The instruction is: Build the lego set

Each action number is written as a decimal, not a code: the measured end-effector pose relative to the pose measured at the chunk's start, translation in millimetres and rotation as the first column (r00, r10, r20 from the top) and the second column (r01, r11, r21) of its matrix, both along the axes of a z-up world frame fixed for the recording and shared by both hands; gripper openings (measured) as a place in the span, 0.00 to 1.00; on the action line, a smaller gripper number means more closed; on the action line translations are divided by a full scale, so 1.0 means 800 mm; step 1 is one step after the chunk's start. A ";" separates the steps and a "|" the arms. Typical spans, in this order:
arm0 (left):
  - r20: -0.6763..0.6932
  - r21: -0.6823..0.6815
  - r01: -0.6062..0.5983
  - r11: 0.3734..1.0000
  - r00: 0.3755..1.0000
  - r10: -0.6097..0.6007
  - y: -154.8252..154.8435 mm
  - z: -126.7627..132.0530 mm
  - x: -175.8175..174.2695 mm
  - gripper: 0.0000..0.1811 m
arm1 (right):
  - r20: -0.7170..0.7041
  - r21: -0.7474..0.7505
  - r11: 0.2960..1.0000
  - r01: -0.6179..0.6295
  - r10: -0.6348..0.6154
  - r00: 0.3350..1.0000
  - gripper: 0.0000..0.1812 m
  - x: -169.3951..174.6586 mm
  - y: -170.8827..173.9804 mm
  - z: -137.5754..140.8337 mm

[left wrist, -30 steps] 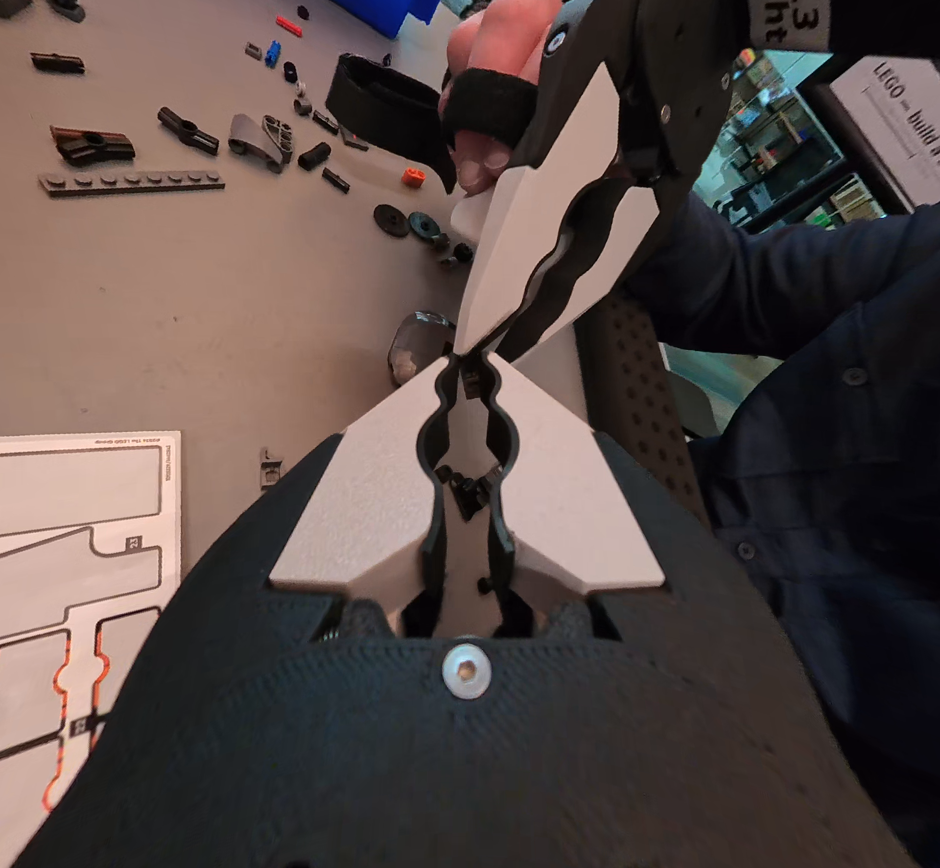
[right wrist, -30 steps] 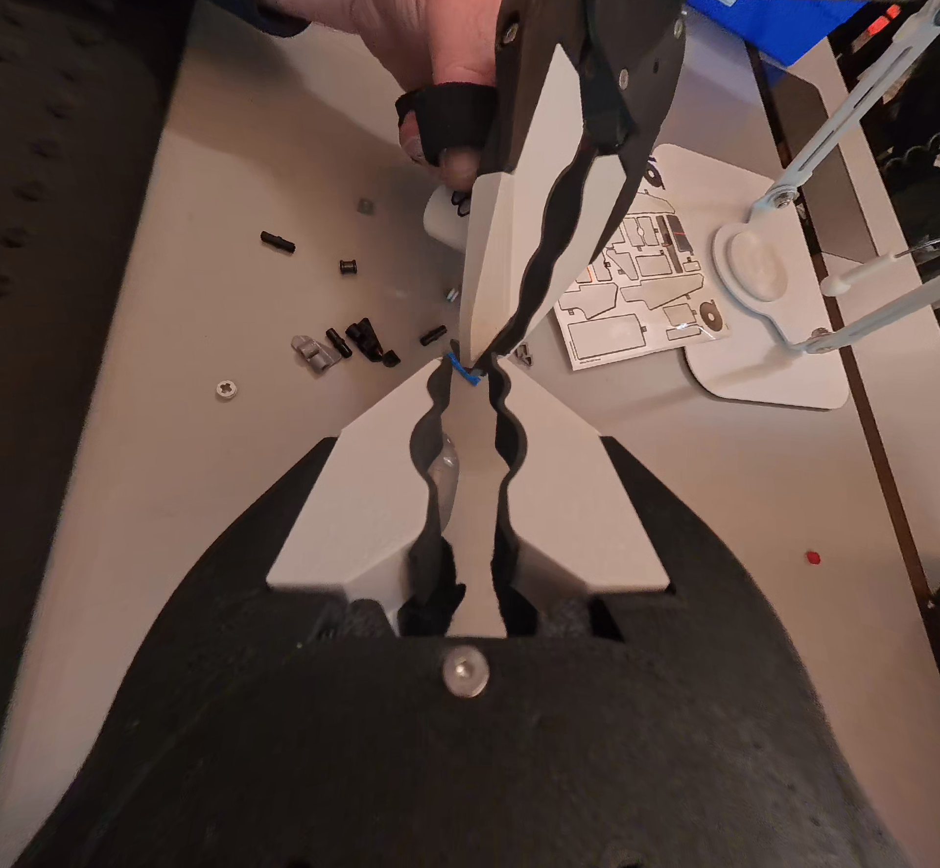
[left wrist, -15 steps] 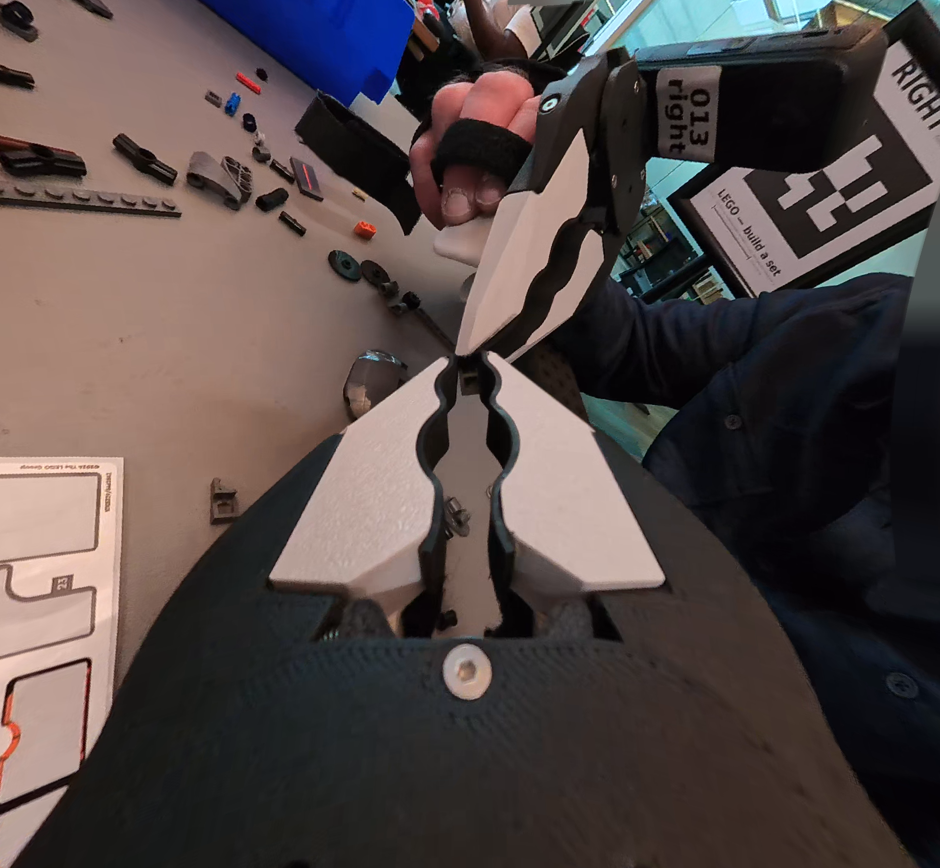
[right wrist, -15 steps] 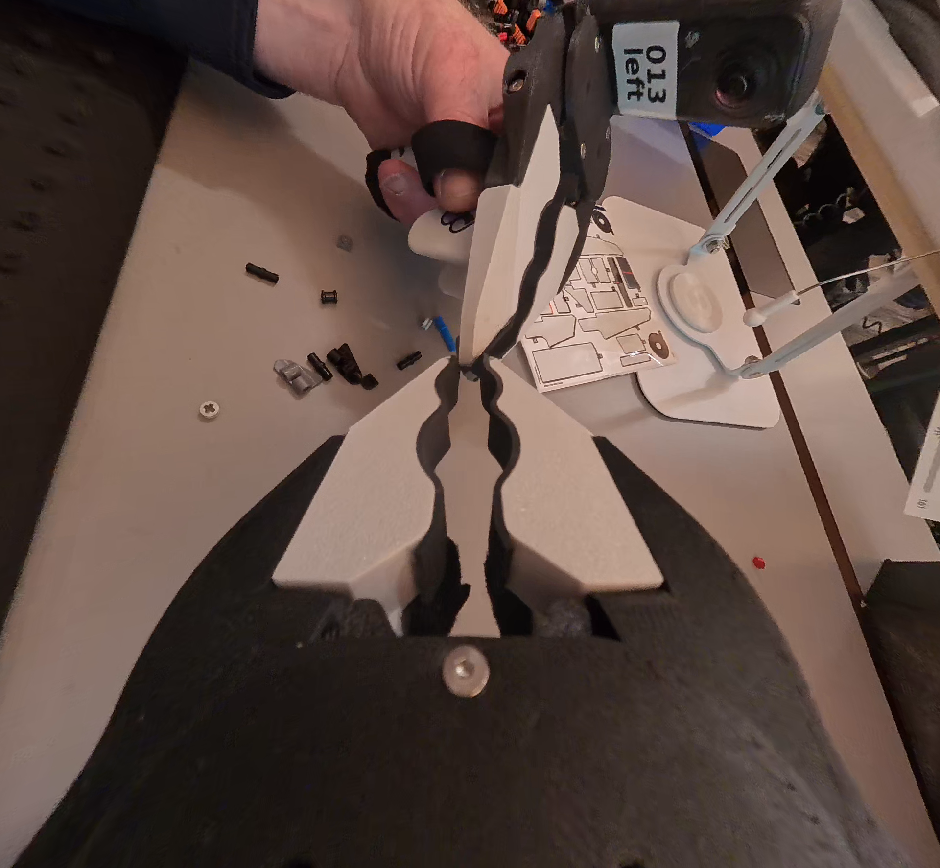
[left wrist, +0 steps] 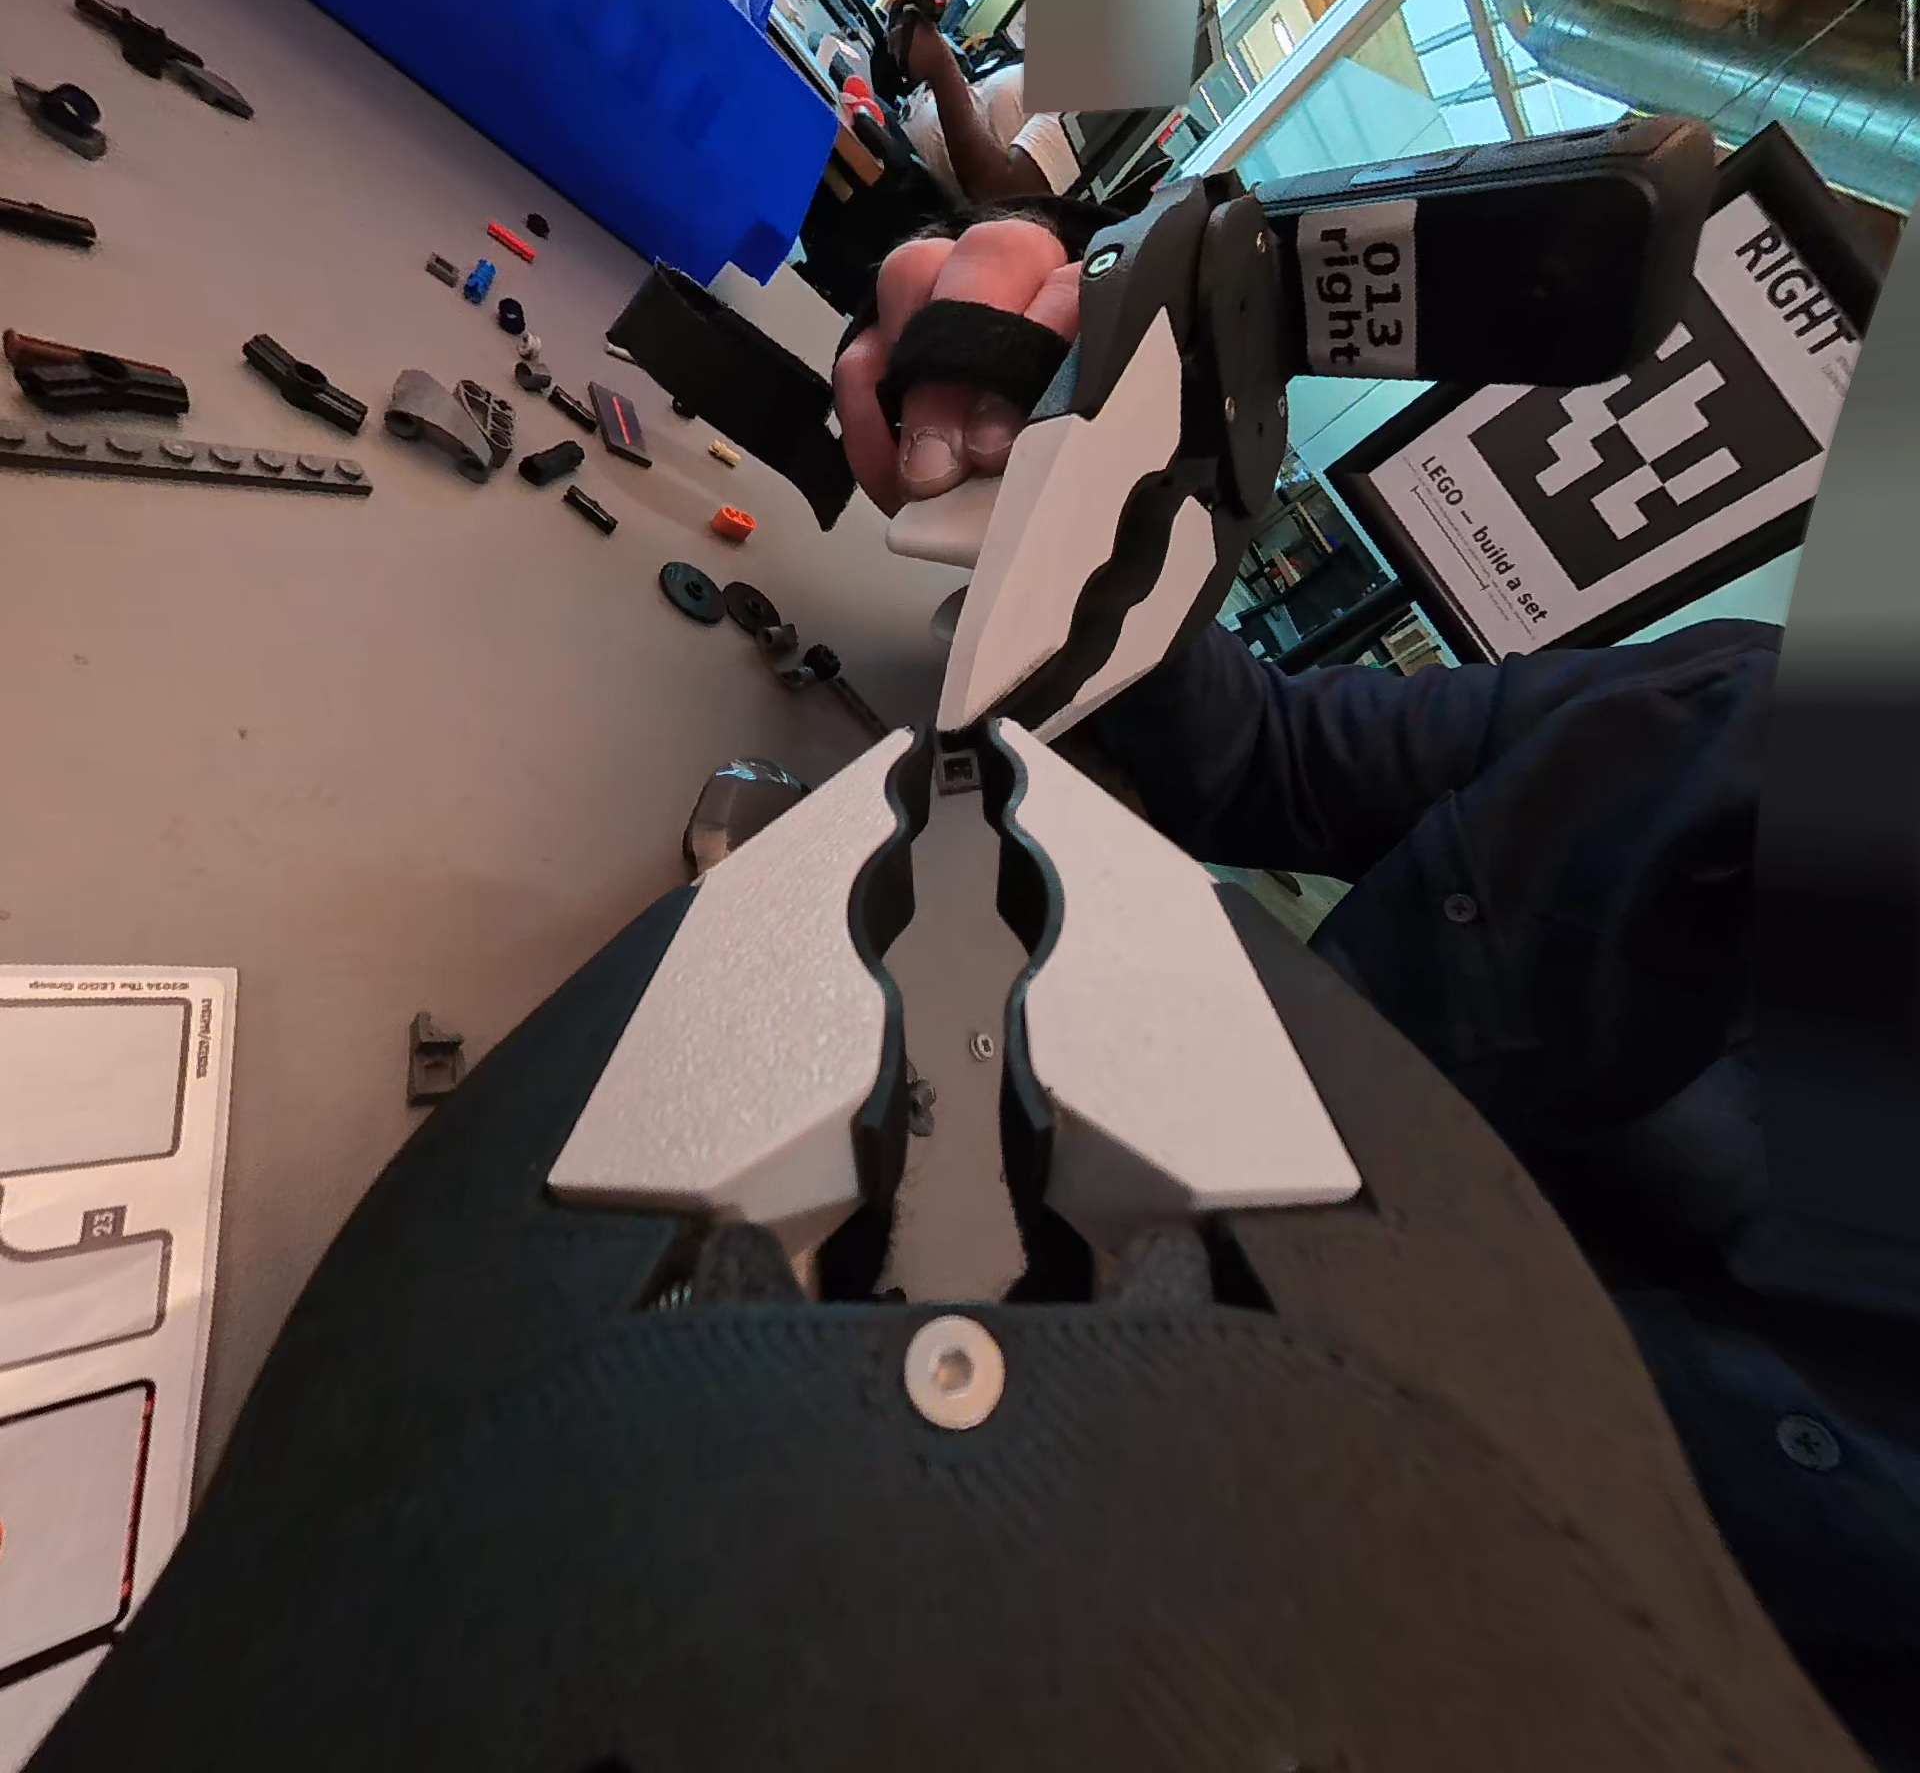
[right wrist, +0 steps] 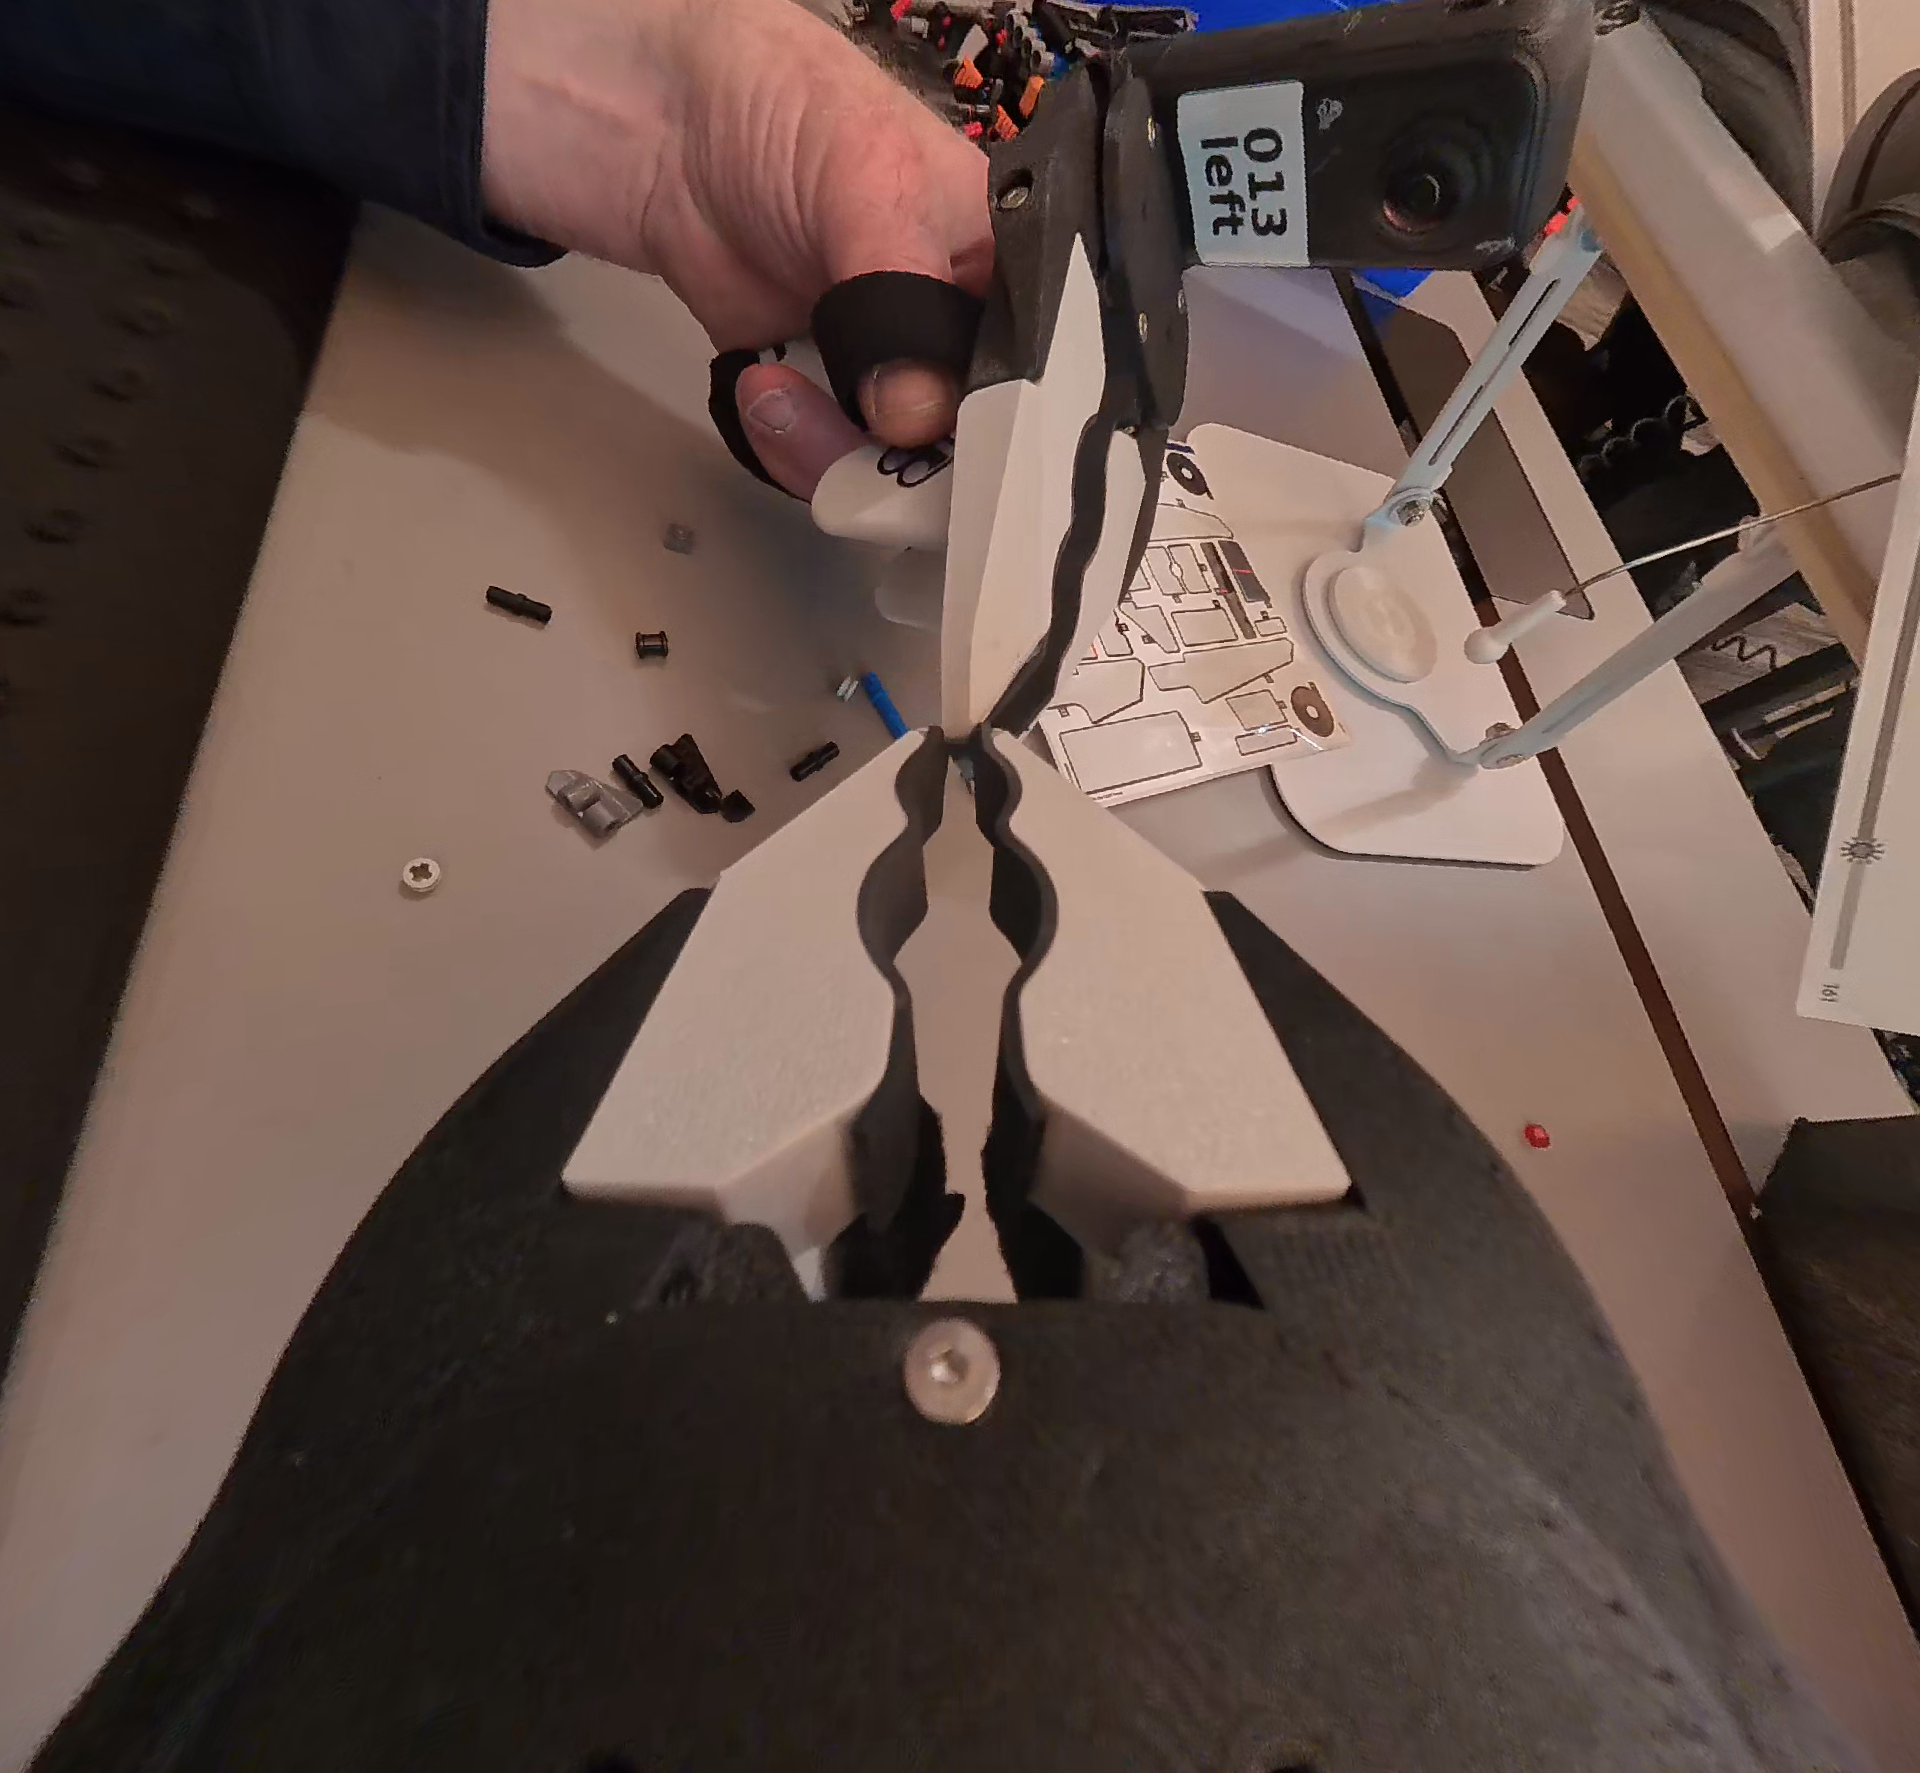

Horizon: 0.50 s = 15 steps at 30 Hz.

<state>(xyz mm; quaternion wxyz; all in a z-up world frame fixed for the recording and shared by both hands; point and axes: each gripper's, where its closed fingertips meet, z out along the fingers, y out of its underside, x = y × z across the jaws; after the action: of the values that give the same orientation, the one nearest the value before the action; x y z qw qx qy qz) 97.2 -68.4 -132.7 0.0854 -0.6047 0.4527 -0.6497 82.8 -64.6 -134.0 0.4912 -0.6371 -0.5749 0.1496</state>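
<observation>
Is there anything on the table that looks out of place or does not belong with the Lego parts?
One thing: a silver metal screw lies loose on the table, left of the small black pins. It looks like hardware, not a Lego part. A tiny red piece also sits alone, far right. Nothing seems spilled or broken.

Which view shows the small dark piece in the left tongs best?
Left wrist view: the small dark piece sits square-on, pinched at the left tongs tips. In the right wrist view it is only a sliver where both pairs of tips meet.
</observation>
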 end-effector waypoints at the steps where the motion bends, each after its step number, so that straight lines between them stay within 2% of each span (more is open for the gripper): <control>1: 0.000 -0.005 -0.003 1.000 1.000 0.003 0.000 0.000 0.000 0.04 | -0.004 0.000 1.000 0.001 -0.001 1.000 0.02 0.000 0.000 0.001; 15: 0.050 -0.167 0.043 0.985 0.998 -0.035 -0.005 0.016 -0.001 0.13 | -0.116 -0.041 0.998 -0.054 0.049 0.992 0.01 0.000 -0.011 0.020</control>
<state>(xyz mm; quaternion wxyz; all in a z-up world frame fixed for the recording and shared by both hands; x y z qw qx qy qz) 96.5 -72.7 -119.8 0.0319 -0.5854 0.4060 -0.7010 82.8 -73.1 -118.1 0.5054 -0.6229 -0.5586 0.2112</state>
